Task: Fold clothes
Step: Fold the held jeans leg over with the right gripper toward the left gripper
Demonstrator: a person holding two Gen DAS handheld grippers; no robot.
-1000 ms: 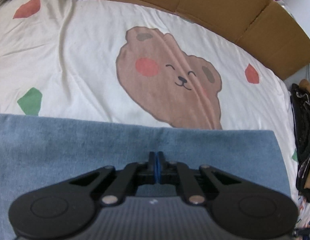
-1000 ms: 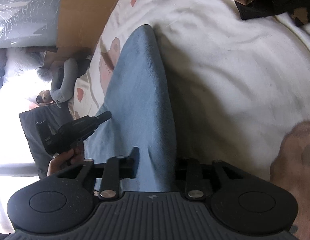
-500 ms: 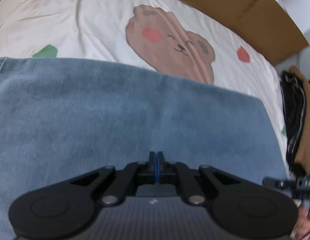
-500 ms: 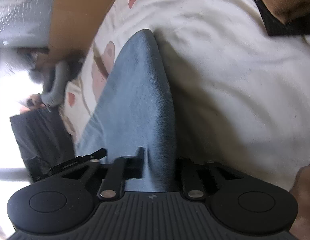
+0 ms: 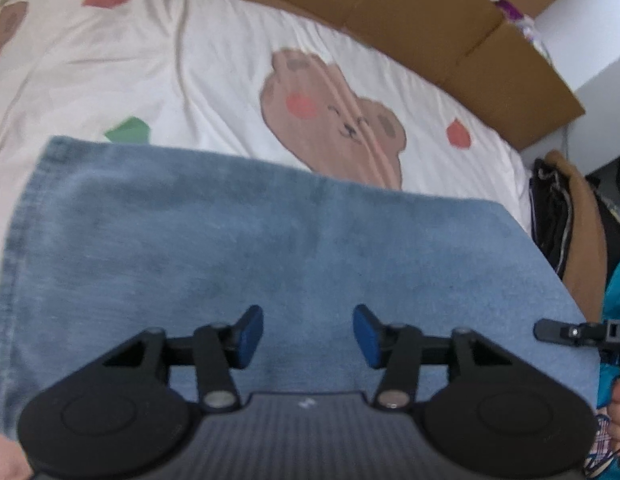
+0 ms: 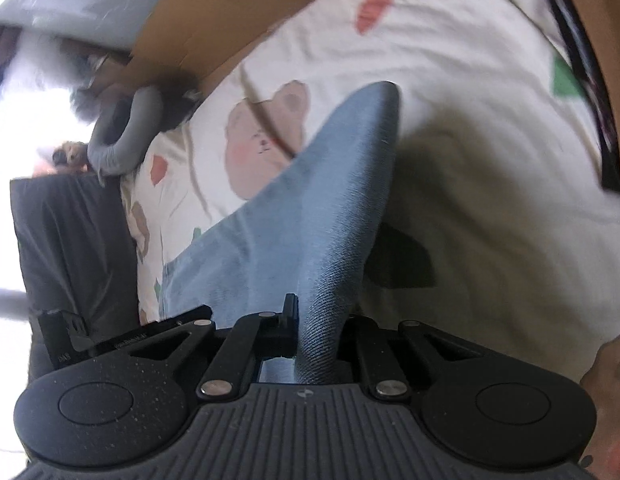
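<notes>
A blue denim garment (image 5: pixel 269 248) lies flat on a white bed sheet printed with a bear (image 5: pixel 334 120). In the left wrist view my left gripper (image 5: pixel 308 334) hovers over the denim. Its jaws are opening, blue pads (image 5: pixel 249 330) apart, with nothing pinched between them. In the right wrist view my right gripper (image 6: pixel 314 320) is shut on a fold of the denim (image 6: pixel 310 208), which rises off the sheet as a ridge and casts a shadow. The tip of the right gripper (image 5: pixel 550 330) shows at the denim's right edge.
Brown cardboard (image 5: pixel 430 28) lines the far side of the bed. A pile of dark and tan clothes (image 5: pixel 550 216) lies off the right edge. In the right wrist view a grey rolled item (image 6: pixel 125 132) and dark cloth (image 6: pixel 69 240) sit at the left.
My left gripper's jaws went from shut to apart, and it drew back so more denim shows. My right gripper closed on the denim fold and lifted it.
</notes>
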